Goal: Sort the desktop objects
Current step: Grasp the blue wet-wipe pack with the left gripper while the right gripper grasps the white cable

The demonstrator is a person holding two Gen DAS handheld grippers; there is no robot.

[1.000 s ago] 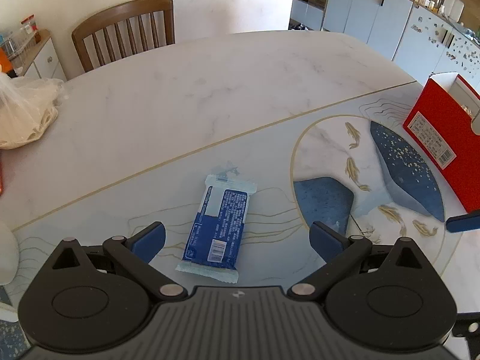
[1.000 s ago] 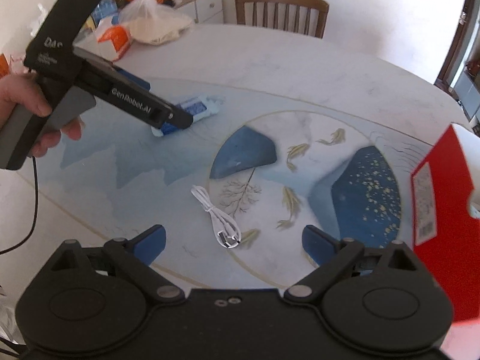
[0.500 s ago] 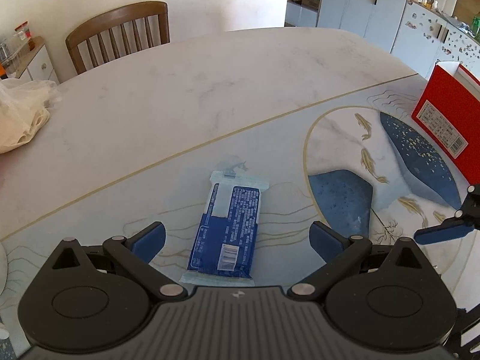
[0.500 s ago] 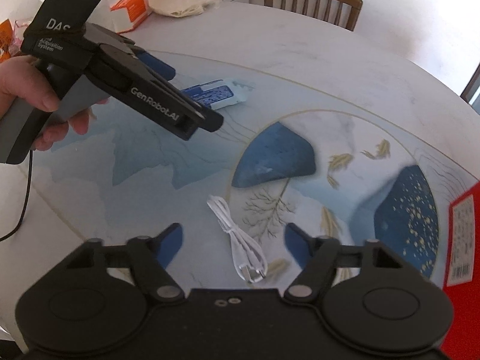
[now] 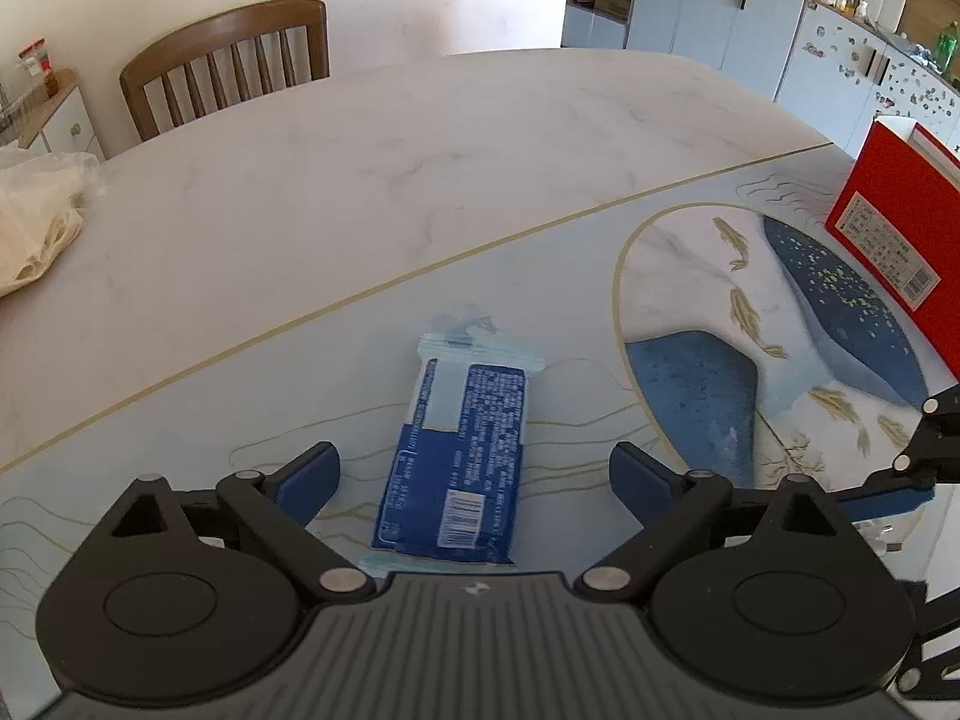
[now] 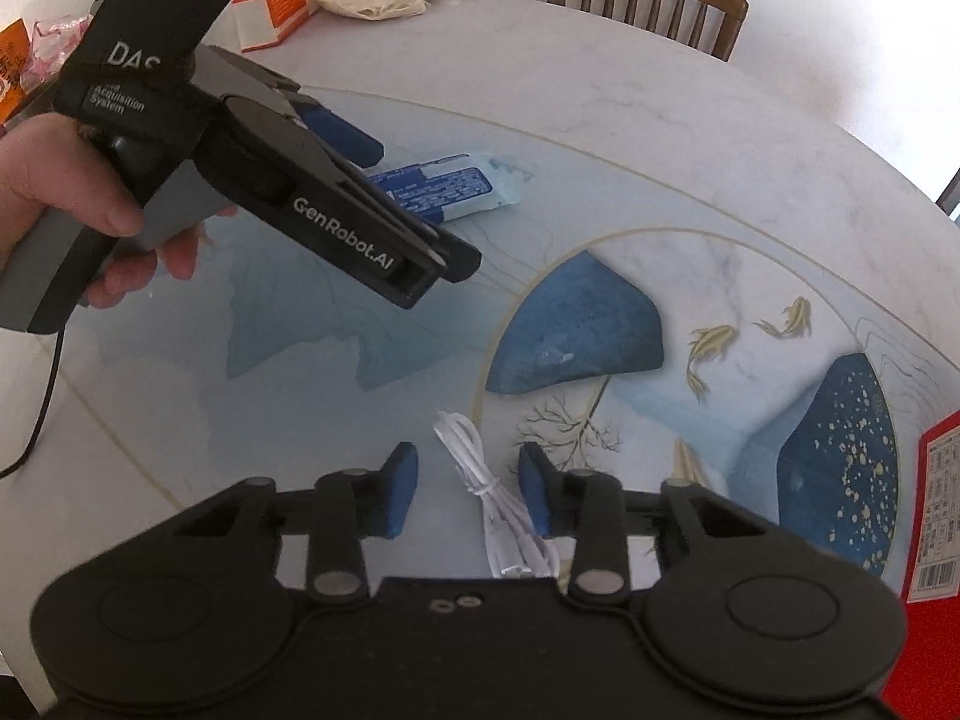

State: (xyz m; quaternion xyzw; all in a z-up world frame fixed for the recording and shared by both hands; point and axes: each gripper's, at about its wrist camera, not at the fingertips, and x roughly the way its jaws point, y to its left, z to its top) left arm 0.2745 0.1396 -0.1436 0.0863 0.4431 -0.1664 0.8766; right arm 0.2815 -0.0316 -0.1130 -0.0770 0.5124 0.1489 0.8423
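Two handheld grippers work over a marble table (image 5: 360,180). Left gripper (image 5: 474,474), fingers wide apart, straddles a blue snack packet (image 5: 459,456) lying flat at 6 o'clock. Right gripper (image 6: 468,495), fingers partly apart, brackets a coiled white cable (image 6: 492,498). Both likely light; the packet crinkly, best pinched across its width, the cable limp, best taken mid-bundle.
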